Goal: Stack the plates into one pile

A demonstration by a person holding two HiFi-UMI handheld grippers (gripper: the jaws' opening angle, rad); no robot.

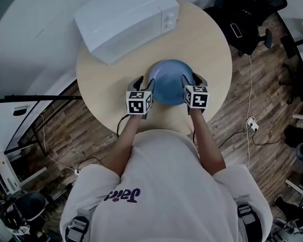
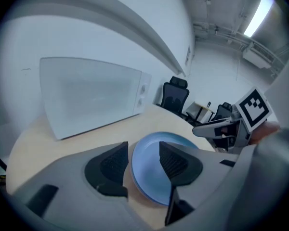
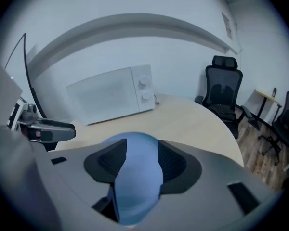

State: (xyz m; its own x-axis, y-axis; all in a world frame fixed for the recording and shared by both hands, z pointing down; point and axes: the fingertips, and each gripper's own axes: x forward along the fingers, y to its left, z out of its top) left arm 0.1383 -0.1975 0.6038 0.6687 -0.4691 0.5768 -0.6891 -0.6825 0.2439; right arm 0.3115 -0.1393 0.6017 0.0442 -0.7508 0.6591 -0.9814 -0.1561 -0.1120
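A pile of blue plates (image 1: 169, 82) lies on the round wooden table (image 1: 207, 49); how many are in it I cannot tell. My left gripper (image 1: 145, 84) hovers at the pile's left rim and my right gripper (image 1: 193, 80) at its right rim. Both stand open and hold nothing. In the left gripper view the blue plates (image 2: 145, 174) show below and beyond the open left gripper (image 2: 143, 160). In the right gripper view the plates (image 3: 135, 182) fill the gap of the open right gripper (image 3: 142, 160), and the pads do not press on them.
A white microwave (image 1: 126, 19) stands at the table's far left side. Black office chairs (image 1: 252, 14) stand on the wooden floor to the right. Cables lie on the floor round the table. The table's near edge is close to the person's body.
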